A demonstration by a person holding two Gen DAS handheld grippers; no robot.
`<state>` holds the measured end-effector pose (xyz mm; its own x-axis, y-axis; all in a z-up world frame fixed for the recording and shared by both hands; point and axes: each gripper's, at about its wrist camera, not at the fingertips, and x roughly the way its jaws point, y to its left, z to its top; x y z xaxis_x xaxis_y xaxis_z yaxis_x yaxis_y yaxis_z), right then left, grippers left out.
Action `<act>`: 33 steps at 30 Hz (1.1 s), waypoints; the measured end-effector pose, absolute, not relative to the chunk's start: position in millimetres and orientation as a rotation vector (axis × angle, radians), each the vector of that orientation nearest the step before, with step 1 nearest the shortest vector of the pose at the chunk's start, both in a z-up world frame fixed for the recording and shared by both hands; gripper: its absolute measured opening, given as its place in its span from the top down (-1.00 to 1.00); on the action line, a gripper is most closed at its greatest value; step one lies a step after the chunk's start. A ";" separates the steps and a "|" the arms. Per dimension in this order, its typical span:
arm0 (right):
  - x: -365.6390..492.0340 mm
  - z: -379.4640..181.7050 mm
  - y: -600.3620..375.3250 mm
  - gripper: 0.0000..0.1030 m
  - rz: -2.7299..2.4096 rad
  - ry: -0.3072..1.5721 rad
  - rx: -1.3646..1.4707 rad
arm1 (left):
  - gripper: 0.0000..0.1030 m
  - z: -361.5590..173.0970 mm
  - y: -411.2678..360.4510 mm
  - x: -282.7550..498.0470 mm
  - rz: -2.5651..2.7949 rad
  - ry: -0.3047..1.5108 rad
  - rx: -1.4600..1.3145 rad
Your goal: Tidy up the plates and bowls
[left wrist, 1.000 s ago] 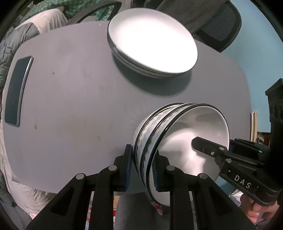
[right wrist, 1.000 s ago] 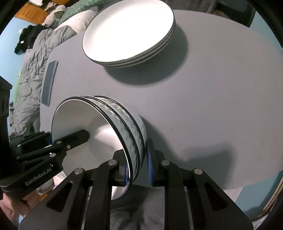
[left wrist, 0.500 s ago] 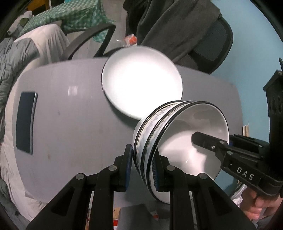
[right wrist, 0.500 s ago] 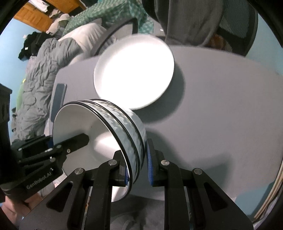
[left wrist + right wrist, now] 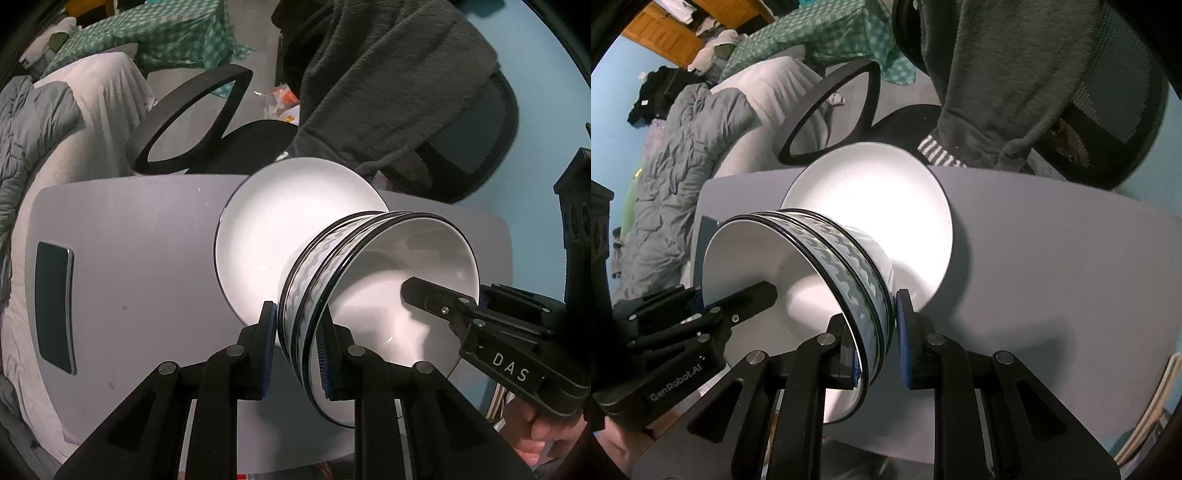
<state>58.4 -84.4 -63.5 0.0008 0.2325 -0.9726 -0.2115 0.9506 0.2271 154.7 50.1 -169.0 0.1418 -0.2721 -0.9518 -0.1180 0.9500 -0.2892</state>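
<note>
- Three bowls [image 5: 373, 295] sit nested in one stack, counted by three black rims; the stack is tipped on its side and held up over the table [image 5: 140, 258].
- The bowls are white inside, with a band of grey-blue wave pattern round the outside below each black rim.
- Two tongs hold the stack from opposite rims. The left tongs [image 5: 297, 347] are nearly closed, one finger inside and one outside the wall at about 6 o'clock in their own view.
- The right tongs [image 5: 877, 338] are likewise nearly closed on the opposite rim, gripping all three walls.
- One plate stack [image 5: 291, 229] lies on the table behind the bowls, toward 12 o'clock. Glare washes it out, so I cannot tell how many plates it holds.
- The bowls cover the plate stack's near edge.
- One dark flat rectangle [image 5: 53, 306], perhaps a phone, lies at 9 o'clock on the table in the left view.
- One office chair [image 5: 472, 147] with a dark garment [image 5: 388, 81] draped over it stands beyond the table.
- A hand [image 5: 539, 439] is cut off at the left view's lower right edge.
</note>
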 end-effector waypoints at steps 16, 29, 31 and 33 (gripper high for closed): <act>105.7 -97.8 -85.9 0.67 0.380 1.626 0.001 | 0.62 -202.2 50.6 188.2 -0.055 1.507 -0.356; 106.3 -95.5 -77.3 0.49 0.395 1.593 -0.089 | 0.48 -190.1 48.7 177.6 -0.027 1.431 -0.333; 103.7 -91.2 -76.0 0.22 0.384 1.563 -0.135 | 0.27 -181.4 52.7 174.9 -0.011 1.388 -0.338; 102.0 -85.3 -75.6 0.07 0.381 1.536 -0.153 | 0.21 -169.2 56.0 171.2 0.017 1.334 -0.318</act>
